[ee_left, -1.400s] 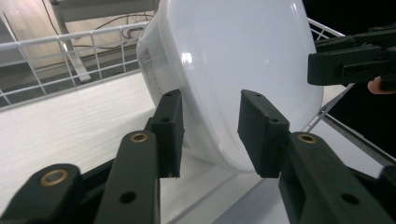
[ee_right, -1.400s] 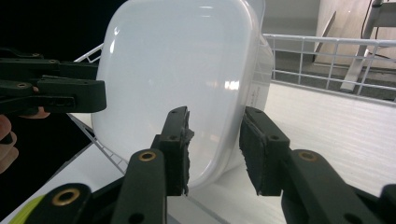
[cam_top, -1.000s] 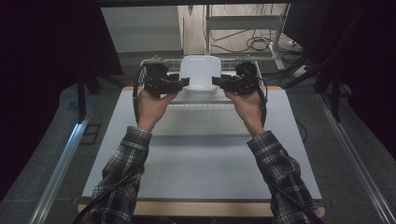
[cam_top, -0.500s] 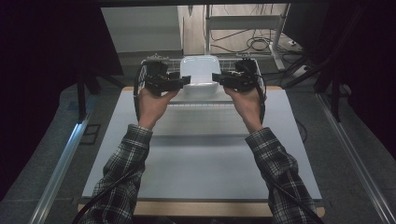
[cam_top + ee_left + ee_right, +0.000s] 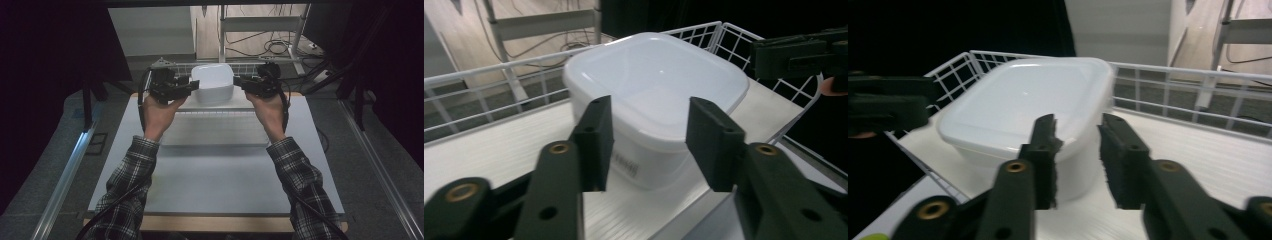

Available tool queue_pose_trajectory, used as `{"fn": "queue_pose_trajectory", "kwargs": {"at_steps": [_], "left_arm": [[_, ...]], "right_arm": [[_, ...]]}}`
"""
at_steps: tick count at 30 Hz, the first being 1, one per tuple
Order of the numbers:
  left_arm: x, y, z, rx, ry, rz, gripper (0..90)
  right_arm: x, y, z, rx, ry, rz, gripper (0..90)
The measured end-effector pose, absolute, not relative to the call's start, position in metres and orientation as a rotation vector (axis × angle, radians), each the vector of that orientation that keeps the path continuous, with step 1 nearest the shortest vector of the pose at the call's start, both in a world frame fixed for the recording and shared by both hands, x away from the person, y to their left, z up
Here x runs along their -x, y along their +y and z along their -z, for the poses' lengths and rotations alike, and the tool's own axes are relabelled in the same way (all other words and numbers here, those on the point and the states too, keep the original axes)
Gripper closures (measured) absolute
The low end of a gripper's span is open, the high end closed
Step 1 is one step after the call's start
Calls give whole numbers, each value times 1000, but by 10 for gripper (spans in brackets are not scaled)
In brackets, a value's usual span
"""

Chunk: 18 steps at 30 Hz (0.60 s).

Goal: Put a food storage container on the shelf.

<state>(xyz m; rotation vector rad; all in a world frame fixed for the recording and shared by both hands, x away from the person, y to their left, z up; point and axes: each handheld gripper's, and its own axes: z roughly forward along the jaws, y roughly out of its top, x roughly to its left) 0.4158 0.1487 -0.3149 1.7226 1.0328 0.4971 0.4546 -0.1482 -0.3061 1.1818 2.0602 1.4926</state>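
A white square lidded container (image 5: 214,82) stands on a white shelf (image 5: 240,104) at the far end of the table. My left gripper (image 5: 194,88) is at its left side and my right gripper (image 5: 238,83) at its right side, both level with it. In the left gripper view the jaws stand wide open (image 5: 649,120) just in front of the container (image 5: 659,75), with nothing between them. In the right gripper view the jaws (image 5: 1078,130) are open by a narrower gap, facing a corner of the container (image 5: 1028,100). Whether either gripper touches it is unclear.
A white wire rail (image 5: 499,85) runs round the back and sides of the shelf, close behind the container. A ridged white board (image 5: 215,131) lies between the shelf and the flat white tabletop (image 5: 215,190). Dark curtains flank the table; a metal rack (image 5: 260,25) stands beyond.
Both hands have edged slightly forward toward the shelf; the grippers stay on either side of the container, which has not moved.
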Motion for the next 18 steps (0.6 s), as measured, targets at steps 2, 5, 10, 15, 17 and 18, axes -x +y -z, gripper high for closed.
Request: {"fn": "queue_pose_trajectory", "kwargs": {"at_steps": [2,5,10,15,17,18], "left_arm": [[-414,154,319,-1713,1060,-506,687],[-419,154,328,-1741,1106,-477,777],[-432,145,342,-1786,1161,-464,804],[-441,138,343,-1789,1187,-484,836],[-443,138,342,-1791,1190,-491,842],[-445,139,341,-1790,1197,-491,850]], "right_arm": [[-456,-152,311,-1197,2058,-1472,786],[-462,-152,320,-1214,2077,-1423,833],[-474,-145,331,-1204,2094,-1369,845],[-473,-141,330,-1175,2115,-1382,877],[-472,-141,329,-1176,2117,-1385,886],[-468,-142,330,-1181,2127,-1412,897]]}}
